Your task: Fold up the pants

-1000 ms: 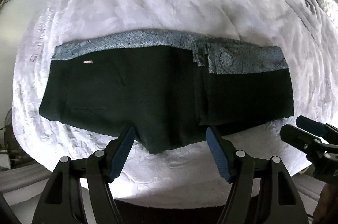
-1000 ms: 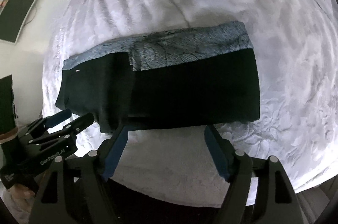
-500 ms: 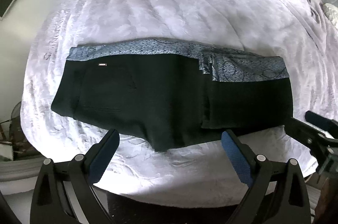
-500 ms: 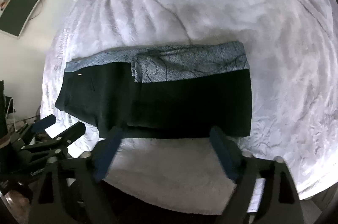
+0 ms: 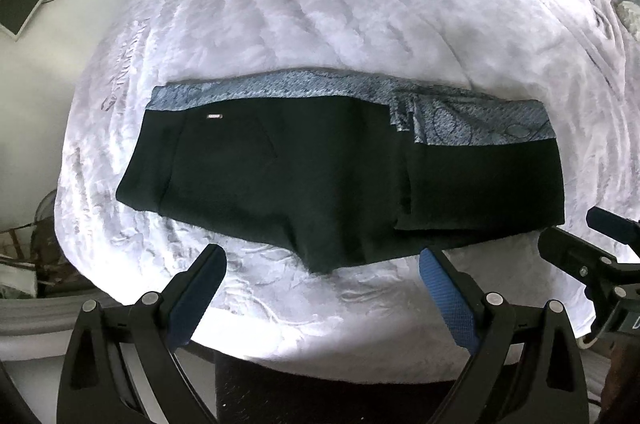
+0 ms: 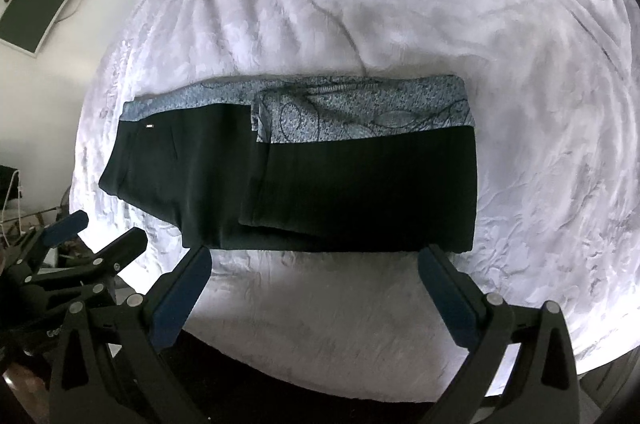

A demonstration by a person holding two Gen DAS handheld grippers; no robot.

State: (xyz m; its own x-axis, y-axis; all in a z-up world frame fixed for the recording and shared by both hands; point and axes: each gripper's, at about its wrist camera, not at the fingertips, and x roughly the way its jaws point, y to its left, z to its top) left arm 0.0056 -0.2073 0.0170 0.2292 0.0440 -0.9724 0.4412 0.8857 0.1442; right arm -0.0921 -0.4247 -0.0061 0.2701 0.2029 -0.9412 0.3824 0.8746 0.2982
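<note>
At the bottom of each frame, the left tool point(image 5: 322, 268) and right tool point(image 6: 314, 270) have just been opening; both now gape empty, above the bed point(image 5: 360, 35). Likely a fold was just released. Beyond, mid-frame, lie black pants point(image 5: 320, 179), folded over, patterned blue band along the far edge.

Folded black pants point(image 6: 320, 183) flat on lavender bedspread point(image 6: 400, 23); right tongs point(image 6: 314, 256) just spread wide, empty.

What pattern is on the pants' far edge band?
Blue-grey speckled print with dark swirling lines on the band; clearest in the right wrist view.
</note>
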